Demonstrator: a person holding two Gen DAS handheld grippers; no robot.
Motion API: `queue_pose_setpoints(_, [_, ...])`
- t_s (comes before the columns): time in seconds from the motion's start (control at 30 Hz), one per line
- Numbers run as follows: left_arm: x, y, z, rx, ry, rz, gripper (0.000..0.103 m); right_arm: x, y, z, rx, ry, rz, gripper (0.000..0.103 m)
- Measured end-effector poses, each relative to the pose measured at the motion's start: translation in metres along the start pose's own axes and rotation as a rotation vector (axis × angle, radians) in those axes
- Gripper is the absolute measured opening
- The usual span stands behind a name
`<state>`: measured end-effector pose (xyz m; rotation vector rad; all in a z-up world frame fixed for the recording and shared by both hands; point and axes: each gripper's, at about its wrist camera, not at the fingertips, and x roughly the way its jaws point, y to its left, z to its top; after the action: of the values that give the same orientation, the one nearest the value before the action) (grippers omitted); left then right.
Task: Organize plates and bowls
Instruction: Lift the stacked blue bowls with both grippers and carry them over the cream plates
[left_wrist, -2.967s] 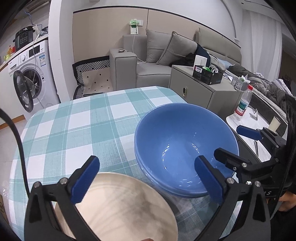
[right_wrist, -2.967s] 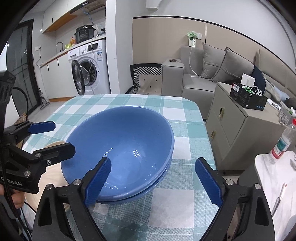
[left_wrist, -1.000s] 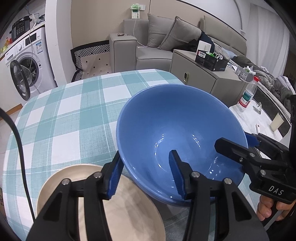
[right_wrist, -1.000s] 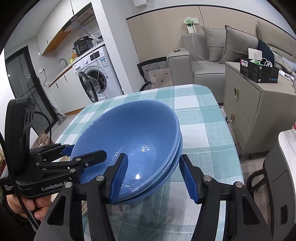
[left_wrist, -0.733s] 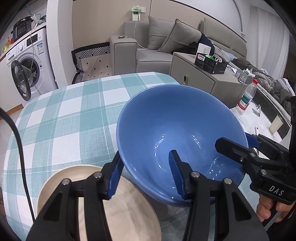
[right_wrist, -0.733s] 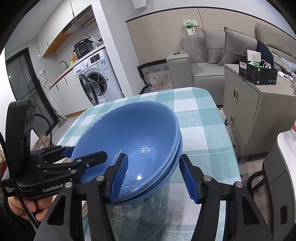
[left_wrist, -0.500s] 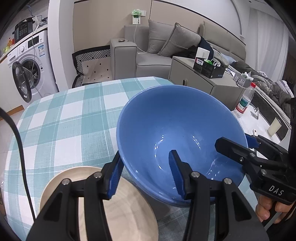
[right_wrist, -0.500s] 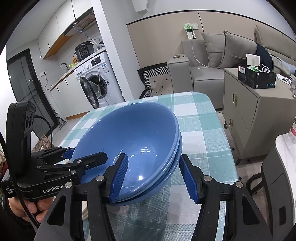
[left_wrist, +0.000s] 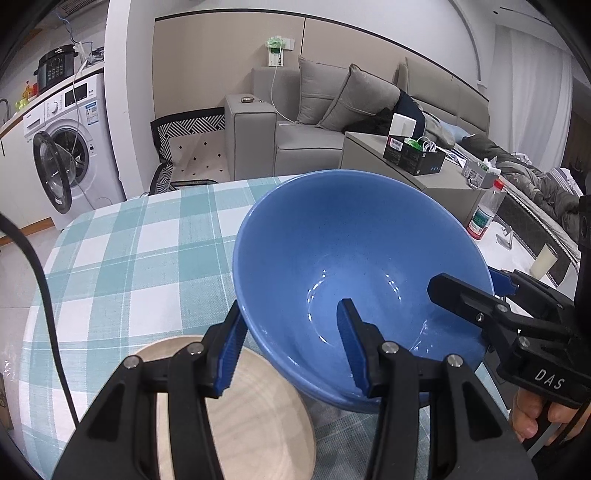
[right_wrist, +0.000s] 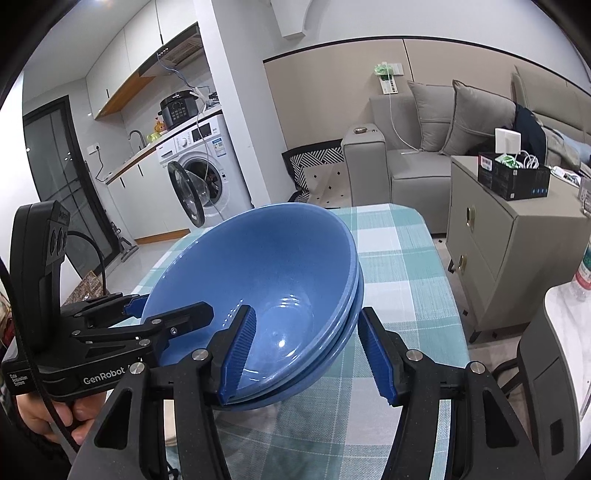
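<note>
Two nested blue bowls (left_wrist: 351, 258) (right_wrist: 266, 273) hang tilted above the checked tablecloth (left_wrist: 129, 258). My left gripper (left_wrist: 291, 314) is shut on their left rim, with one blue pad inside the upper bowl and one under the stack. My right gripper (right_wrist: 308, 317) is shut on the opposite rim in the same way. Each wrist view also shows the other gripper on the far rim: the right gripper (left_wrist: 465, 282) and the left gripper (right_wrist: 170, 306). A beige plate (left_wrist: 255, 406) lies on the table below my left gripper.
A grey cabinet (right_wrist: 509, 236) stands just past the table's right edge. Beside it is a white side table with a water bottle (left_wrist: 484, 214) and a cup (left_wrist: 546, 260). A dark chair (right_wrist: 546, 354) is at the near right. A washing machine (left_wrist: 62, 147) and a sofa (left_wrist: 314, 147) stand beyond.
Three seconds ago both grippers stood open around the bowls on the table. They have since shut on the rims, and over the last second the stack has risen above the cloth.
</note>
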<state>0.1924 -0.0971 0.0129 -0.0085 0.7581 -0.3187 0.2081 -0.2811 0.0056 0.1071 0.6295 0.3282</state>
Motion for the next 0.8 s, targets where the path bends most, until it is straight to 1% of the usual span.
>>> queue_pose_setpoints(0.2, [-0.017, 0.009, 0.0, -0.015, -0.028, 0.012, 0.049, -0.009, 0.017, 0.006, -0.03, -0.019, 0.006, 0.059])
queue_pose_setpoints(0.53, [-0.048, 0.034, -0.006, -0.056, -0.077, 0.039, 0.049, -0.018, 0.06, 0.014, -0.083, -0.031, 0.033, 0.059])
queue_pose_setpoints(0.8, [-0.069, 0.063, -0.018, -0.101, -0.098, 0.066, 0.049, -0.012, 0.098, 0.013, -0.123, -0.016, 0.063, 0.059])
